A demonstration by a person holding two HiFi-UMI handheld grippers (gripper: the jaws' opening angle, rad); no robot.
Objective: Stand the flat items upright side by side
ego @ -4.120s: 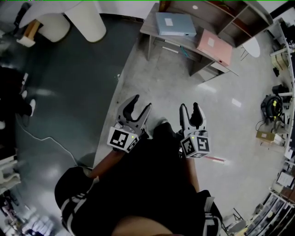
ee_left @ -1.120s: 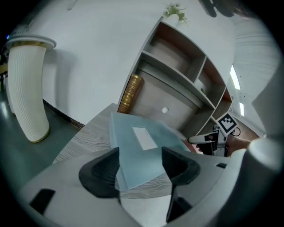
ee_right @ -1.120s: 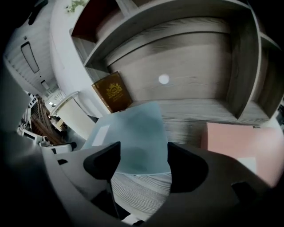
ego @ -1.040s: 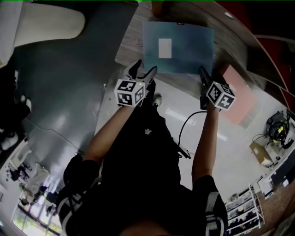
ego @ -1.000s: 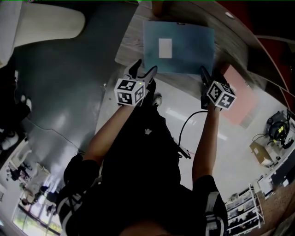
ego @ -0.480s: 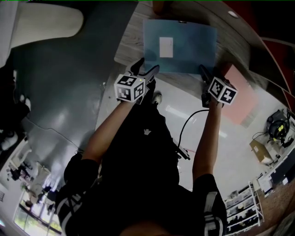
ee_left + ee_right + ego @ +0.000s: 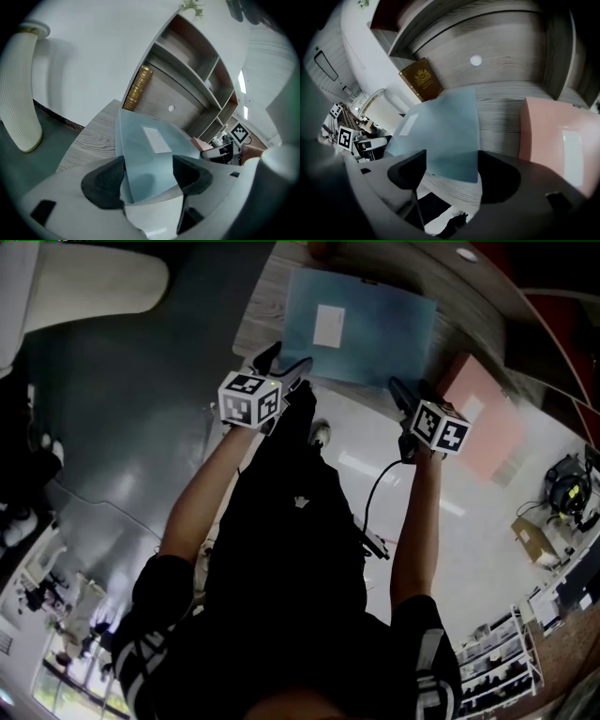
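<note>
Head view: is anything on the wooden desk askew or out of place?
The flat pale-blue folder looks skewed on the wood-grain desk, its edges not parallel to the desk's front edge. The pink folder beside it also lies flat, and the brown gold-printed book leans tilted. Nothing looks damaged.

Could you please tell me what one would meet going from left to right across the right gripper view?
First the left tongs → pale blue flat folder → pink flat folder.
</note>
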